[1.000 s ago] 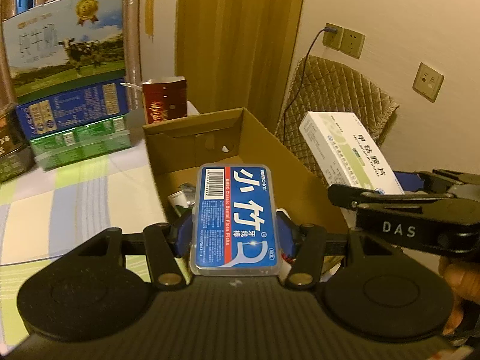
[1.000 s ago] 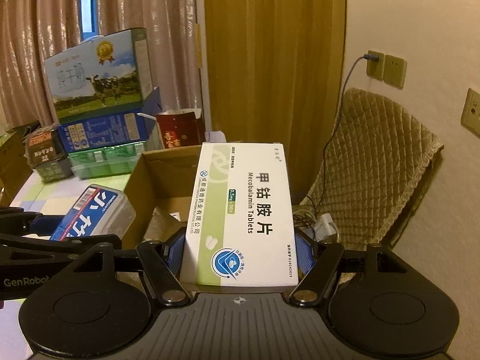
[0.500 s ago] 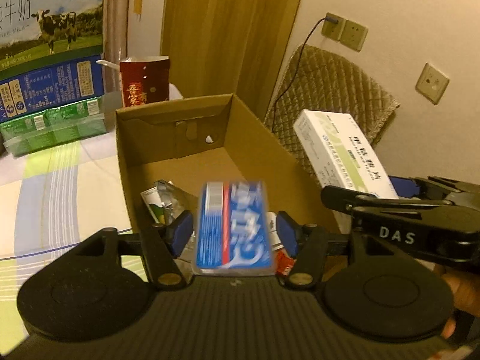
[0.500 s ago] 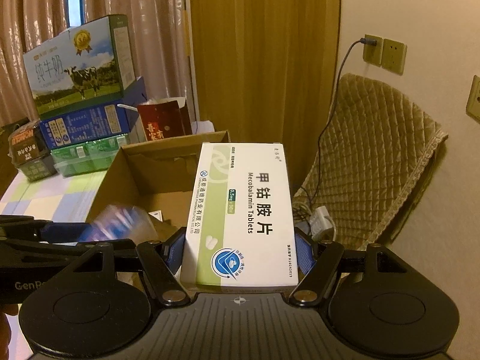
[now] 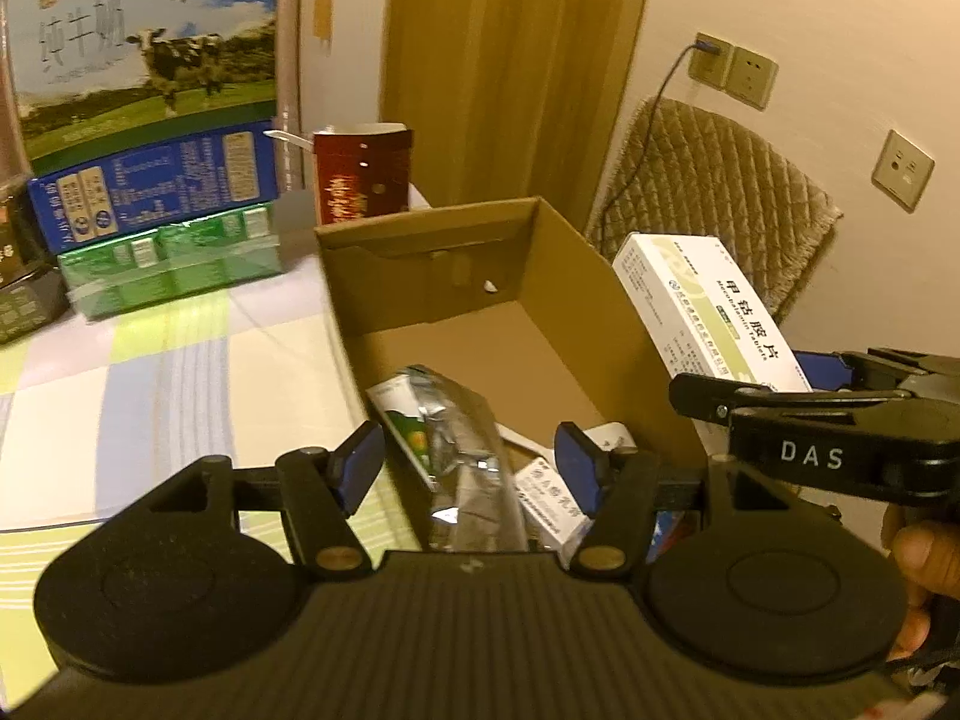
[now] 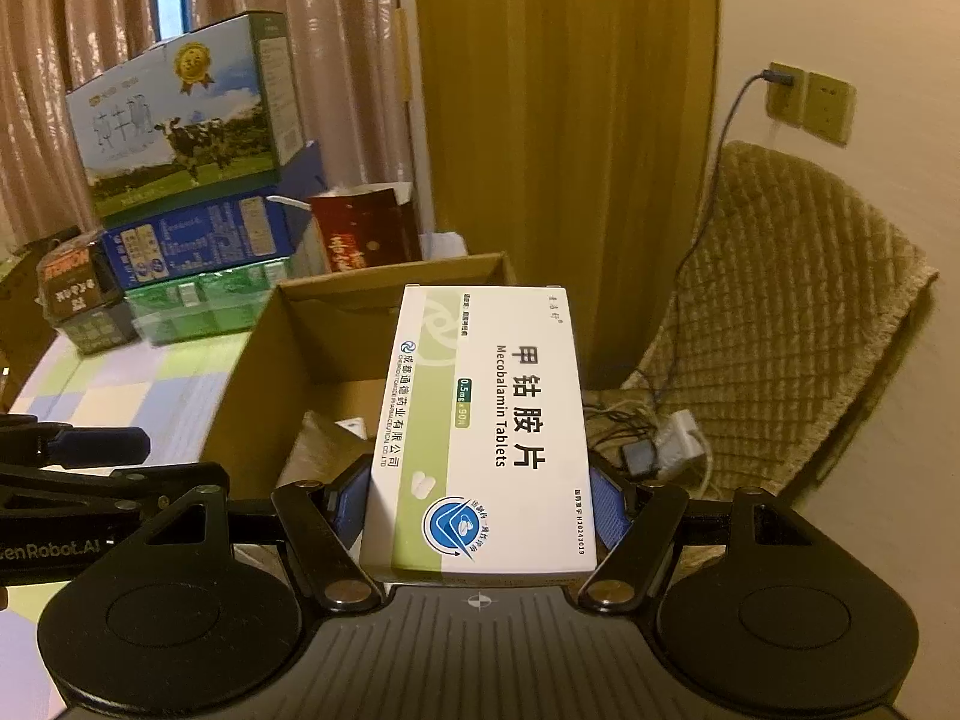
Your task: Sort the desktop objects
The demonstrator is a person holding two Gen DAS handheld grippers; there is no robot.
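With several items already in the cardboard box [image 5: 576, 276], the left tongs [image 5: 471, 468], jaws just opened, hang empty, while the right tongs [image 6: 480, 495] clamp the Mecobalamin tablet box [image 6: 486, 420], not yet dropped in.

White-and-green cardboard tablet box [image 6: 480, 432]: "甲钴胺片", "Mecobalamin Tablets", "0.5mg", "成都通德药业有限公司". Black right gripper [image 5: 840, 414] arm: "DAS". Black left gripper [image 6: 102, 468] arm: "GenRobot.AI", partly cut off. Blue-and-green milk carton with cow picture [image 5: 144, 54]: "纯牛奶". Print on dark red paper carton [image 5: 360, 174]: illegible.

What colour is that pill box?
White with a green band, clearest in the right wrist view: pill box.
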